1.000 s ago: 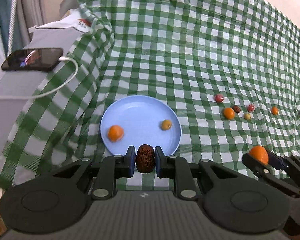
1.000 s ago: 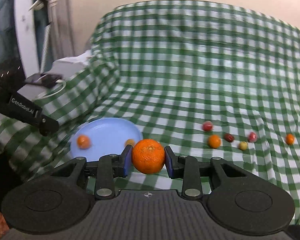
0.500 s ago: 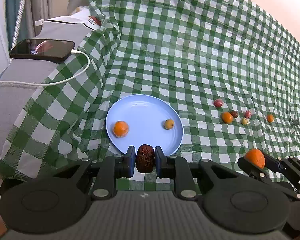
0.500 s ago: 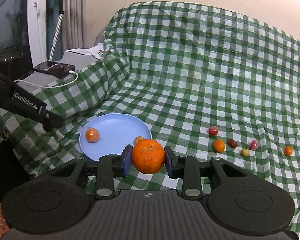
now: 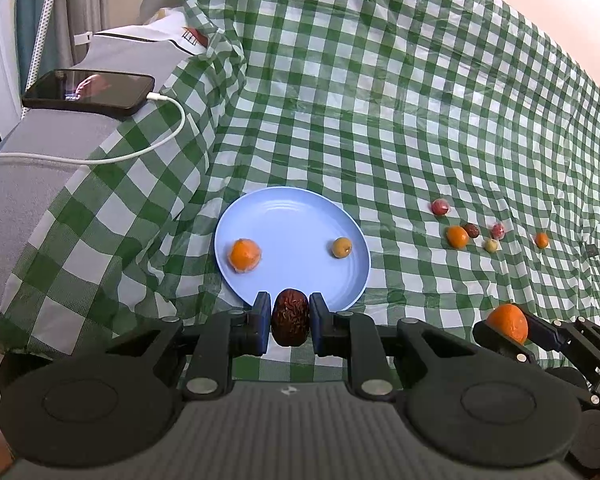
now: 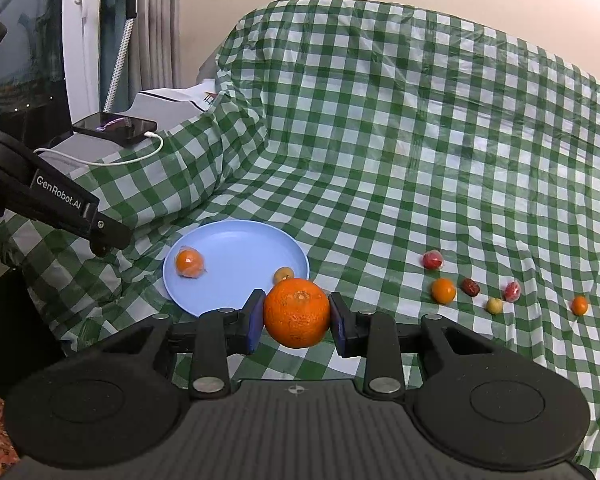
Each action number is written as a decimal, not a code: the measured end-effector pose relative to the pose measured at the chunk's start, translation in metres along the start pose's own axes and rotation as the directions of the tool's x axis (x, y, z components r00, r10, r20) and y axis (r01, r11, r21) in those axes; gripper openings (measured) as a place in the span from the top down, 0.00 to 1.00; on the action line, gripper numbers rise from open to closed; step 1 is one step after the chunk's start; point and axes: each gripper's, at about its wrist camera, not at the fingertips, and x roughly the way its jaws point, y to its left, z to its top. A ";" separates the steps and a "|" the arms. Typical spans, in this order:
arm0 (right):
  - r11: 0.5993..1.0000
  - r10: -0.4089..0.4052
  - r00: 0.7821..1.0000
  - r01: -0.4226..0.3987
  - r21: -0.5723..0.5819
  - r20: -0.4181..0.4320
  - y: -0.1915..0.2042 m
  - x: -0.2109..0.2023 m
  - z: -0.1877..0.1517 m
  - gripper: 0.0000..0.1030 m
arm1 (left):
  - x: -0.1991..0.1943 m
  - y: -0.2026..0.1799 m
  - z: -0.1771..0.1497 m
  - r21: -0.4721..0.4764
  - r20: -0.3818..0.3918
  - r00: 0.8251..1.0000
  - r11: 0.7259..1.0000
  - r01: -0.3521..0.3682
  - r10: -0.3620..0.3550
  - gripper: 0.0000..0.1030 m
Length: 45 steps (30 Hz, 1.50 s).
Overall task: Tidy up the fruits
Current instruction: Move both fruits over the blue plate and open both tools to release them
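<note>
The left gripper (image 5: 290, 323) was clenched narrowly on a wrinkled brown date (image 5: 290, 322), its long axis upright between the pads, at the near rim of the blue plate (image 5: 292, 220). The right gripper (image 6: 297, 322) grasped an orange (image 6: 297, 313) at a wider gap, stem end up, just near-right of the plate.

Hidden and unclear bits

Your held orange (image 6: 297, 313) covers part of the yellowish fruit (image 6: 283, 275) on the plate (image 6: 236, 236); the small fruits (image 6: 470, 287) beyond stay too tiny to name.
</note>
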 end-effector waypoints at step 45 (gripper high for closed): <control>0.996 0.078 0.979 -0.083 -0.020 -0.189 0.026 0.176 0.029 0.66 | 0.165 0.002 0.067 0.054 -0.123 0.991 0.997 -0.049 0.055 0.79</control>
